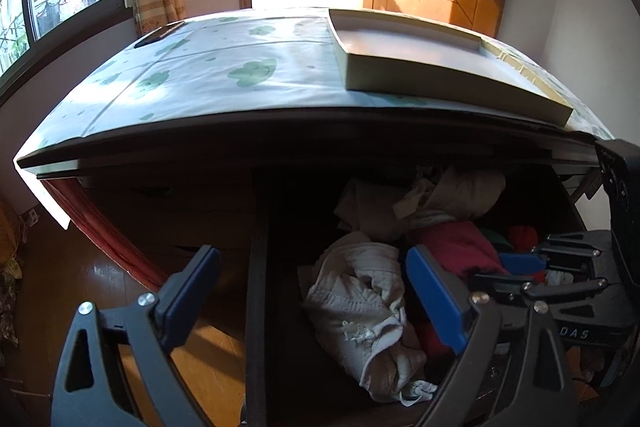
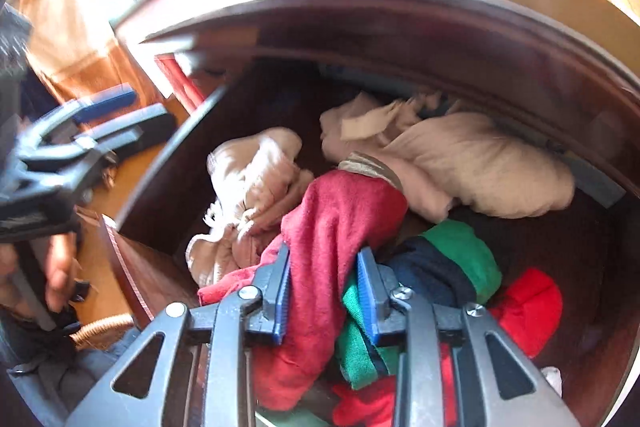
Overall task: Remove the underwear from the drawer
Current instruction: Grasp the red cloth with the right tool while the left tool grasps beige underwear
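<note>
I'm looking down my left gripper point(image 1: 312, 291): dark grey plastic arms with triangular cut-outs, silver screw heads at the joints, and blue pads lining the fingers point(image 1: 436, 299). My right gripper point(image 2: 322, 291) is the same build, grey ribbed struts, shiny screws, ridged blue pads. On its body in the left view I read pale letters, "DAS", and bare skin of my left hand point(image 2: 60, 267) shows.

left wrist: above drawer point(image 1: 280, 307), facing dresser | right wrist: close, blurred, seemingly inside it
</note>
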Demonstrator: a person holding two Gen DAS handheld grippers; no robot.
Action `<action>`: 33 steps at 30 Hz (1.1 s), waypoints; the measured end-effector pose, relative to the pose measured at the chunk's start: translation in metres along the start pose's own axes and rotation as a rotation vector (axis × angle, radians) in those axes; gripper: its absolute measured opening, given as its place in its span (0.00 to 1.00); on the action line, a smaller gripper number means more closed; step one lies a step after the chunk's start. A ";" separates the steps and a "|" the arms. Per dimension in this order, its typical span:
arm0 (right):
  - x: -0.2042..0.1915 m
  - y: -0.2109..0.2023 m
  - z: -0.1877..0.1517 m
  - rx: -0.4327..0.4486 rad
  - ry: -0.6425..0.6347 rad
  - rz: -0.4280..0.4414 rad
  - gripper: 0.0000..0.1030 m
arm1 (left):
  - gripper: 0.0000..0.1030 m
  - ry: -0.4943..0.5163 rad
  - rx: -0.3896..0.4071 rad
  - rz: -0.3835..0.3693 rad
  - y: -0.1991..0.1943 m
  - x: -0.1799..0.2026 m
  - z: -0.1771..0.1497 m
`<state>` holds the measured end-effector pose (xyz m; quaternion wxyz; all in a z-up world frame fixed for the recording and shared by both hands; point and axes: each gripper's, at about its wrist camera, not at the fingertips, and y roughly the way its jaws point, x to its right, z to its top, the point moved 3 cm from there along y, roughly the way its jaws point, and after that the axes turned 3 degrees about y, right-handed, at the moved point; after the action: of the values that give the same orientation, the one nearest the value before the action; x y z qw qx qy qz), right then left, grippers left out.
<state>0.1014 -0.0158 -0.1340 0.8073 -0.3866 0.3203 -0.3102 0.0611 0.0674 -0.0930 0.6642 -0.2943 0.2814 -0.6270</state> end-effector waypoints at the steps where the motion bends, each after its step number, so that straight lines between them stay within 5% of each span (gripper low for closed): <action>1: 0.005 -0.010 -0.002 0.024 0.012 0.010 0.26 | 0.89 0.006 -0.008 0.001 0.002 0.003 -0.001; 6: 0.028 -0.049 -0.007 0.128 0.072 0.035 0.23 | 0.84 0.044 -0.054 0.000 0.011 0.019 -0.005; 11: 0.033 -0.056 -0.008 0.121 0.079 0.049 0.21 | 0.78 0.090 -0.110 -0.012 0.024 0.036 -0.011; 15: 0.037 -0.068 -0.001 0.200 0.112 0.131 0.17 | 0.73 0.113 -0.179 -0.026 0.038 0.043 -0.016; 19: 0.041 -0.093 0.002 0.237 0.101 0.077 0.16 | 0.69 0.127 -0.229 -0.029 0.049 0.048 -0.019; 21: 0.041 -0.101 0.002 0.241 0.057 -0.034 0.16 | 0.69 0.131 -0.253 -0.029 0.055 0.051 -0.020; 28: 0.061 -0.078 -0.010 0.114 -0.006 -0.182 0.16 | 0.63 0.153 -0.313 -0.011 0.072 0.053 -0.022; 31: 0.066 -0.067 -0.016 0.101 0.012 -0.178 0.21 | 0.61 0.173 -0.347 -0.005 0.079 0.056 -0.022; 33: 0.070 -0.066 -0.018 0.091 0.009 -0.192 0.35 | 0.60 0.194 -0.364 0.003 0.083 0.059 -0.022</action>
<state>0.1133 -0.1098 -0.1081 0.7892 -0.3768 0.2710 -0.4022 0.1034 0.0110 -0.1699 0.5705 -0.3474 0.4533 -0.5902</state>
